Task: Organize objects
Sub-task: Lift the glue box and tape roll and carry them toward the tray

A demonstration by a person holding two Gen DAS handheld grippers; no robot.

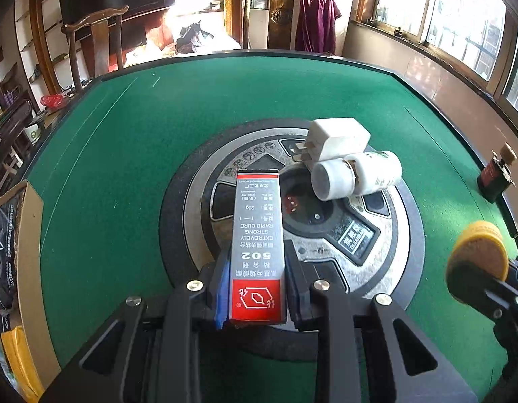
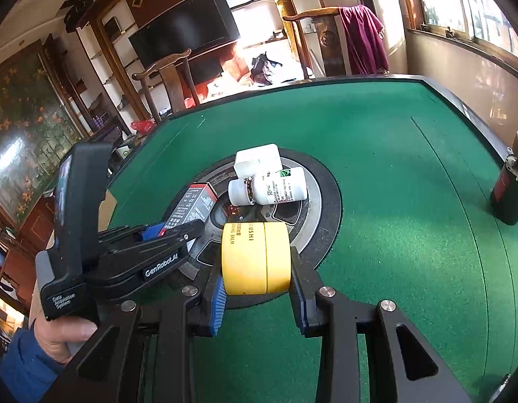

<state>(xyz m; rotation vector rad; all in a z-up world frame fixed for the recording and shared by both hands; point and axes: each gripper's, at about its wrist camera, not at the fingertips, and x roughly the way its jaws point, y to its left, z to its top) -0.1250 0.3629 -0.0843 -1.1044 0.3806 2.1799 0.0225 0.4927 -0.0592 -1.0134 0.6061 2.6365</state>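
Note:
My left gripper [image 1: 257,278] is shut on a long grey and red glue box [image 1: 257,235], which points away over the round metal hub [image 1: 326,245] in the middle of the green table [image 1: 124,154]. The right wrist view shows that box [image 2: 191,208] in the left gripper [image 2: 164,231] from the side. My right gripper [image 2: 257,278] is shut on a yellow balm jar [image 2: 255,258] lying on its side; in the left wrist view the jar [image 1: 477,252] shows at the right edge. A white pill bottle [image 1: 356,174] and a white plug adapter [image 1: 337,137] lie on the hub.
A small dark bottle with a tan cap [image 1: 495,176] stands near the table's right rim. A cardboard box with packets [image 1: 13,235] sits at the left edge. Wooden chairs [image 1: 97,43] stand beyond the far rim. A hand in a blue sleeve [image 2: 57,339] holds the left gripper.

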